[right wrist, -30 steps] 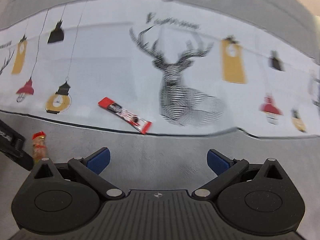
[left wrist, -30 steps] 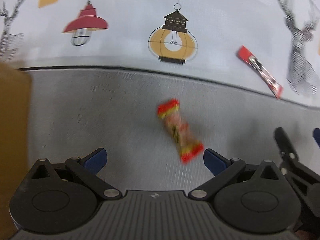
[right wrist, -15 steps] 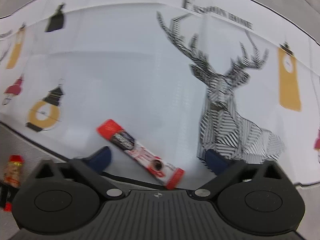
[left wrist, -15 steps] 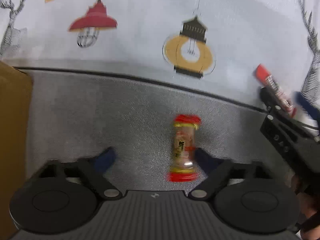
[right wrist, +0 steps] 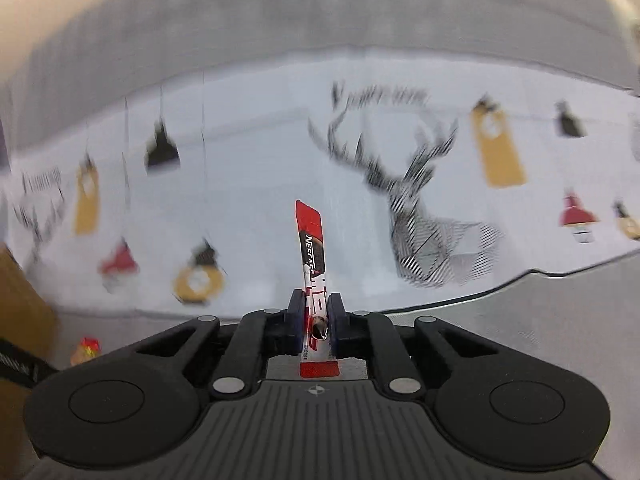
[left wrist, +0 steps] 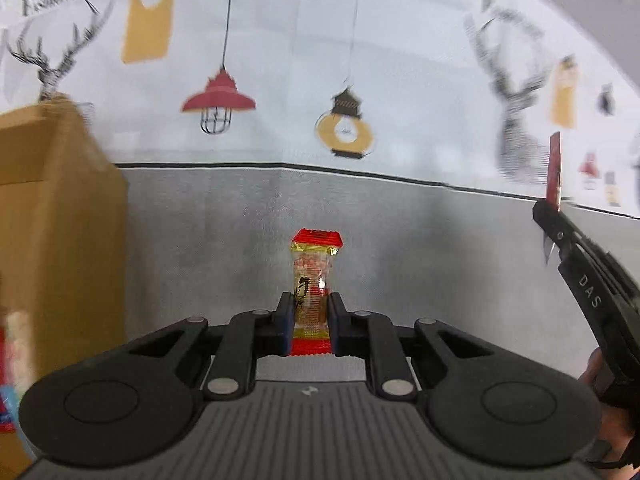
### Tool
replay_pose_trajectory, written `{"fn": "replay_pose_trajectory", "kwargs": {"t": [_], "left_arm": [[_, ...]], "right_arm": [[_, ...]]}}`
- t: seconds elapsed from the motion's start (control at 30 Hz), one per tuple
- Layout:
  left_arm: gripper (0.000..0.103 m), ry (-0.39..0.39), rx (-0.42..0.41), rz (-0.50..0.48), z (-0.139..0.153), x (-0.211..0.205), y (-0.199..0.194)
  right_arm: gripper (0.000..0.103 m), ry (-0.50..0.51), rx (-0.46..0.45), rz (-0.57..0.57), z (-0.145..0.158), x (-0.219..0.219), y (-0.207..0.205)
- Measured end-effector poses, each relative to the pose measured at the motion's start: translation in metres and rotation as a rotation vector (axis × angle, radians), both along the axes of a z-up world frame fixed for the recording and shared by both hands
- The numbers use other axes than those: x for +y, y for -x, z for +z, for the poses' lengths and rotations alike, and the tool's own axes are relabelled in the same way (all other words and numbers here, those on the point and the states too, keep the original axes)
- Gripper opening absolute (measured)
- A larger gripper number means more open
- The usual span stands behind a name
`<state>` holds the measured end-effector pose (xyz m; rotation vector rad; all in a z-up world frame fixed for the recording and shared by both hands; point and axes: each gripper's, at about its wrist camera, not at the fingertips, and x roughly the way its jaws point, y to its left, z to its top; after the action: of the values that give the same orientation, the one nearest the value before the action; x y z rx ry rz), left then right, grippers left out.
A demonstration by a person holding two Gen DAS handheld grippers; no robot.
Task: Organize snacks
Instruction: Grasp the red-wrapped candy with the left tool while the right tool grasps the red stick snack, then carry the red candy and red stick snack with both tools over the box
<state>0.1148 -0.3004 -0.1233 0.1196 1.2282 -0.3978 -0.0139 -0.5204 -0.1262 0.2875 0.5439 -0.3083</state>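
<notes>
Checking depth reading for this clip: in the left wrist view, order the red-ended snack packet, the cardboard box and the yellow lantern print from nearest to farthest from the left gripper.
1. Red-ended snack packet: clamped between the pads of the left gripper, centre.
2. Cardboard box: standing at the left edge, beside the gripper.
3. Yellow lantern print: on the patterned cloth beyond the grey mat, slightly right of centre.

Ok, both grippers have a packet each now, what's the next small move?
Probably carry the left gripper with its snack packet toward the cardboard box on its left. Both grips look firm, and the right gripper holds the coffee stick clear of the tablecloth.
</notes>
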Motion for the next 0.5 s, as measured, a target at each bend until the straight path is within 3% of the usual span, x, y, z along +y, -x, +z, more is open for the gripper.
{"fn": "replay_pose_trajectory", "kwargs": {"t": [0.2,0.37,0.5], "left_arm": [[0.019,0.058,-0.125,-0.05,0.073,0.053,0.066],[0.019,0.005,-0.213,-0.04,0.12,0.117,0.116],[0.018,-0.032,-0.231,-0.027,0.135,0.173,0.156]], "right_arm": [[0.012,-0.003,-0.068,0.014,0.063,0.063,0.07],[0.012,-0.035,-0.083,0.124,0.097,0.137,0.115],[0.012,-0.077,-0.069,0.227,0.112,0.206,0.149]]}}
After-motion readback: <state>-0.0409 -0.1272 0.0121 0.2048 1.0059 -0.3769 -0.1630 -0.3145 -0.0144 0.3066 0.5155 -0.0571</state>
